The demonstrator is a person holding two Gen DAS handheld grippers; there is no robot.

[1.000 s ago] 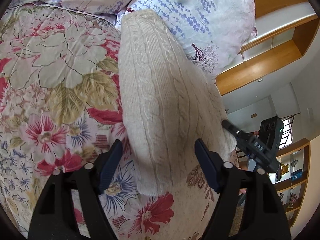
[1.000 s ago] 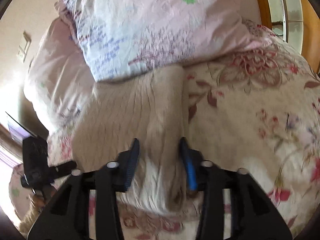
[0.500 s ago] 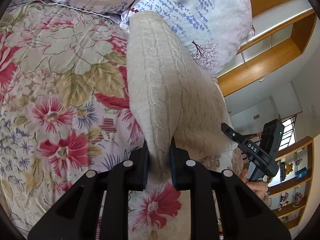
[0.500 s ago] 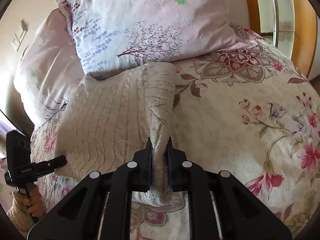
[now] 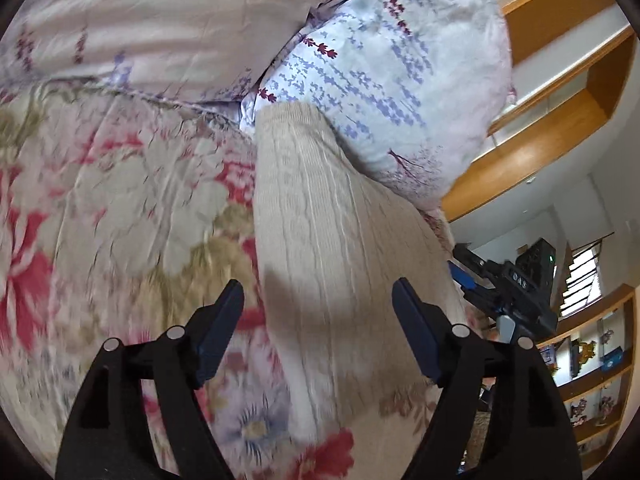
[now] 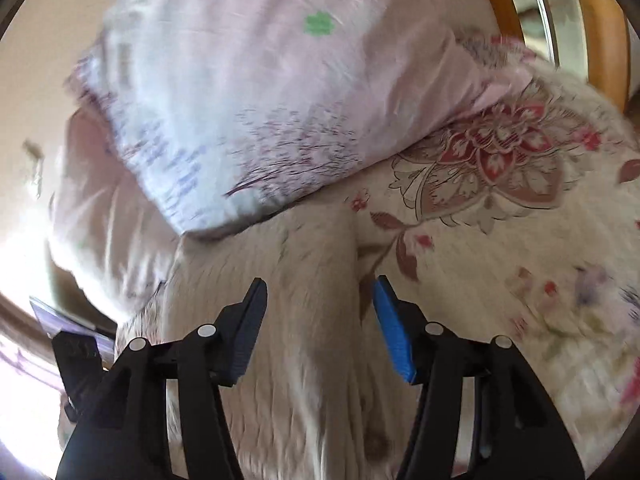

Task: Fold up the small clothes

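A cream cable-knit garment [image 5: 320, 240] lies in a long folded strip on a floral quilted bedspread [image 5: 120, 200], running from the lower centre of the left wrist view up to the middle, where its far end touches a pale lavender-print pillow [image 5: 380, 80]. In the right wrist view the same knit [image 6: 312, 340] fills the lower centre, a raised fold running up toward the pillow [image 6: 240, 120].

The left gripper [image 5: 318, 320] is at the bottom of its view, jaws opening wide, with the knit between and below the pads but not pinched. The right gripper [image 6: 318, 320] is also opening to a middling gap; the raised fold lies between its pads, not pressed by them.

The step in hand looks like letting go after laying a fold. To do it well, both pairs of jaws should clear the fabric fully before lifting away — wool snags easily on the pads and a dragged edge would undo the fold. Check that the strip's edges lie even before the next fold.

Counted: one knit garment, two grippers — the other one shows at the edge of each view — at least two pillows in the left view, one bedspread, and wooden shelving [image 5: 540, 160] at the right.
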